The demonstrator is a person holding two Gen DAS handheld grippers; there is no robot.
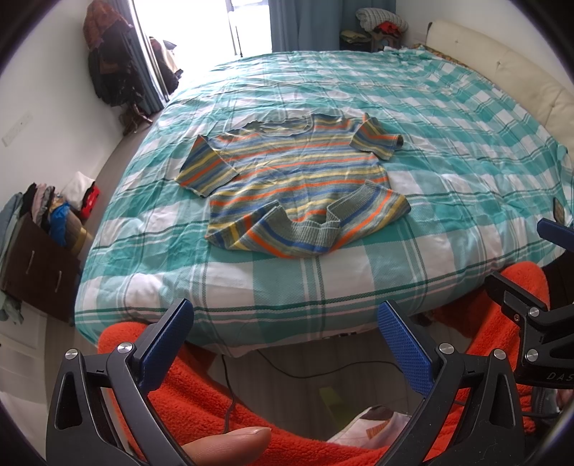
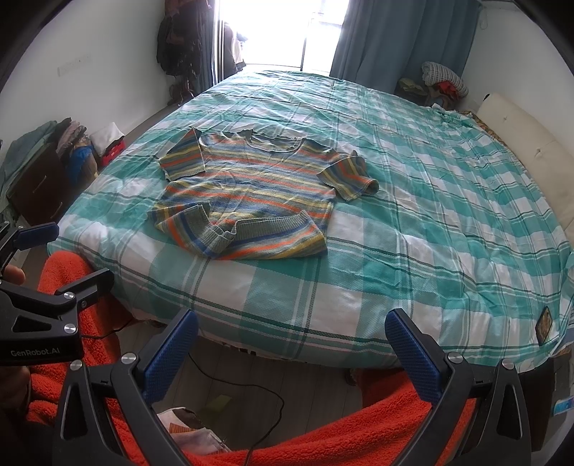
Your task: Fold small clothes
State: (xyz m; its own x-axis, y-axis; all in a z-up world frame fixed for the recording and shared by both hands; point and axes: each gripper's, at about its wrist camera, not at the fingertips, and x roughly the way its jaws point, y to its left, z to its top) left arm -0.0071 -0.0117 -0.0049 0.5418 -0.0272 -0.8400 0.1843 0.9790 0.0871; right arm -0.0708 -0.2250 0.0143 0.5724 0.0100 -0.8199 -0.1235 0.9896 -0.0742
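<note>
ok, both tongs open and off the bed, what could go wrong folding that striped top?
1. The striped sweater's hem is already flipped up and bunched, so a fold could trap the crease.
2. The checked bedsheet is wrinkled and loose; the left tongs or right tongs might pinch it too.

White walls, a bright window (image 2: 280,32) with blue curtains (image 2: 380,39), and a teal-checked bed (image 2: 430,200).

a home bedroom: checked bed (image 2: 394,179), curtains (image 2: 376,39), heaped clothes (image 1: 107,53)
</note>
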